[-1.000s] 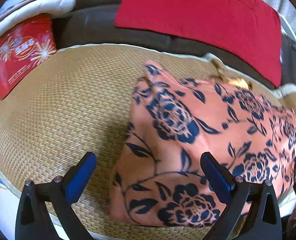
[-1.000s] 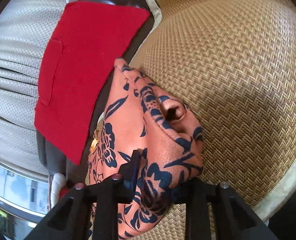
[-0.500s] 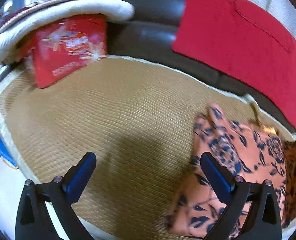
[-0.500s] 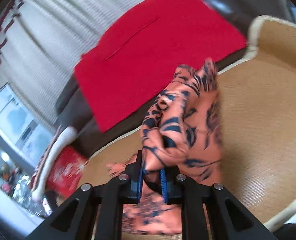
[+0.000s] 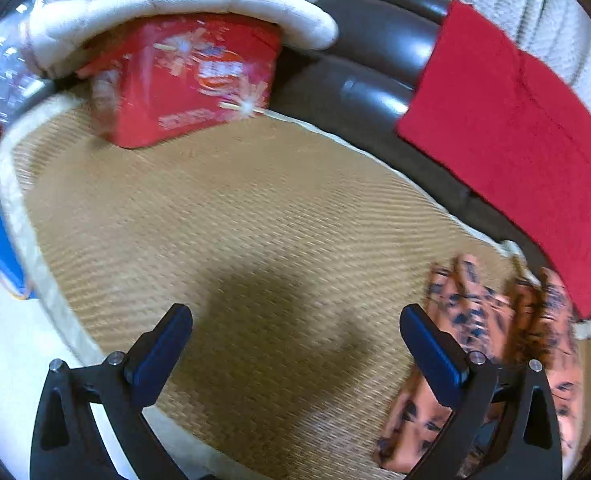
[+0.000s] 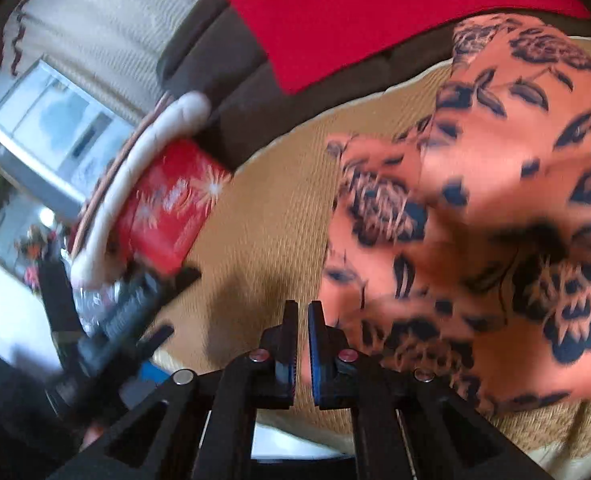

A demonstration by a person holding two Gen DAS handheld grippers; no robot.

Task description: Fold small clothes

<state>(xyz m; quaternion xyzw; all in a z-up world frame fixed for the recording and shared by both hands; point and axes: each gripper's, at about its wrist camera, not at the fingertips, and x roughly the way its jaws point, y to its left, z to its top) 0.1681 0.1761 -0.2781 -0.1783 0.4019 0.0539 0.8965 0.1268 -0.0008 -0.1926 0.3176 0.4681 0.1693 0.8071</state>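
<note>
Right gripper (image 6: 302,344) had just pinched shut, empty, beside the floral garment (image 6: 495,216), likely repositioning; left gripper (image 5: 295,344) gaped wide.

Mat (image 5: 255,216): coarse woven straw, matt. Garment (image 6: 495,208): smooth printed cloth. Box (image 5: 191,80): glossy. Sofa (image 5: 375,60): shiny leather.

black tool (image 6: 301,320), blue pads (image 5: 163,354), seemingly ribbed

Free room: bare woven mat (image 5: 255,216), centre and left.
Right side: blocked by floral garment (image 6: 495,216) spread on mat.
Far left corner: red tin (image 5: 183,80) under white cushion (image 5: 183,4).
Behind: dark sofa back (image 5: 375,60), red cloth (image 5: 515,140) draped over.
</note>
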